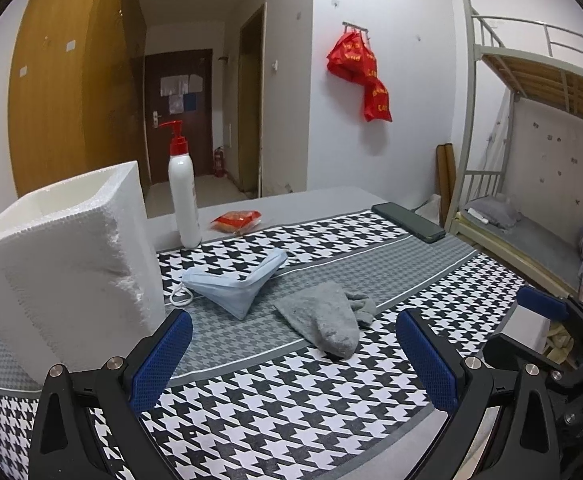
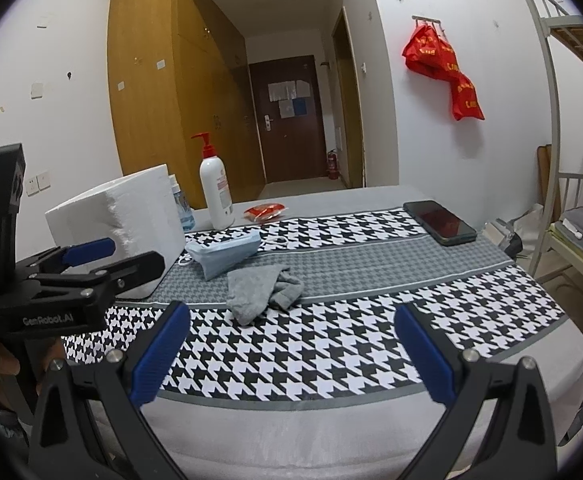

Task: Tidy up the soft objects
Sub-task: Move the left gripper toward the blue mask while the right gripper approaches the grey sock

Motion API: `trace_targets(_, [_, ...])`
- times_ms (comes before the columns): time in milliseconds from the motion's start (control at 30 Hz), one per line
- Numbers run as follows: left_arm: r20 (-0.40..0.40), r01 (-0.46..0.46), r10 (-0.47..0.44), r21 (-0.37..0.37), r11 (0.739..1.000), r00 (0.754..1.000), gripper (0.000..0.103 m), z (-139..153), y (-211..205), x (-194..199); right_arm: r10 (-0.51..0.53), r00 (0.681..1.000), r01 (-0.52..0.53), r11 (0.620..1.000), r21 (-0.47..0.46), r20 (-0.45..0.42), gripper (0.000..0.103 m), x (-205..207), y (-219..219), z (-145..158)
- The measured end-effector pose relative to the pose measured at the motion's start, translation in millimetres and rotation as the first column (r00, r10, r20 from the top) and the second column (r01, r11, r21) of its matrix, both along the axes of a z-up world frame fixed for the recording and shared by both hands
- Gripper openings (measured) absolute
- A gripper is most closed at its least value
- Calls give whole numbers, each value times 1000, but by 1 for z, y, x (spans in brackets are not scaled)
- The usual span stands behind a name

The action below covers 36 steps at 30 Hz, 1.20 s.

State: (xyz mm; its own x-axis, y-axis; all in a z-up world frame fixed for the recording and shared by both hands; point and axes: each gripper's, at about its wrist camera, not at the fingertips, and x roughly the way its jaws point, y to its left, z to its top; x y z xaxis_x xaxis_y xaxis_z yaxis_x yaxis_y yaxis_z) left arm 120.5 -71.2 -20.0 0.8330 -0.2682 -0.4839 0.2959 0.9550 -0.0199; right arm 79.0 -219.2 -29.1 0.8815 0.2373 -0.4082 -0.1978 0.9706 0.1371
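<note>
**Both grippers held wide and empty, short of the soft items**

The left gripper [image 1: 293,356] is being held with its jaws spread wide and nothing between them; the right gripper [image 2: 291,350] is likewise being kept wide and empty. The grey sock [image 1: 329,318] is lying just ahead of the left jaws, slightly toward the right finger, and ahead and left of centre for the right jaws. The blue face mask [image 1: 237,282] is lying a little farther ahead, close beside the sock but apart from it as far as can be told.

The white foam box [image 1: 65,268] is standing ahead and to the left of the left jaws — an open-topped container whose inside is not being shown, so its contents cannot be told.

Several risks are being judged here. The patterned cloth [image 1: 311,400] could be pinched along with the sock if the jaws are brought down too low. The mask's ear loop could be snagged on a finger. The light box could be knocked aside by the left finger — and the pump bottle [image 1: 183,196], standing beyond it, could be toppled by a long reach. The phone [image 2: 439,222] is lying well ahead and to the right of both grippers.
</note>
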Motion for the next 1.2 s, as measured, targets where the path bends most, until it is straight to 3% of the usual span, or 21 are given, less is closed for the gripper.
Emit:
trace_targets(633, [-66,-90,93,51,995,993,97,-8,-4,51,36,996,-37,999,-21,-76,103,36,7,-5])
trace_targets(1000, [-160,-119,128,61,991,979,83,-23,1,91,65,990,-69,997,-33,-124,103,62,14,-10])
trace_targets(1200, [-154,-122,134,89,989,979,80,-24,-3,101,102,980,-109,993,-33,-170,103,77,19,-12])
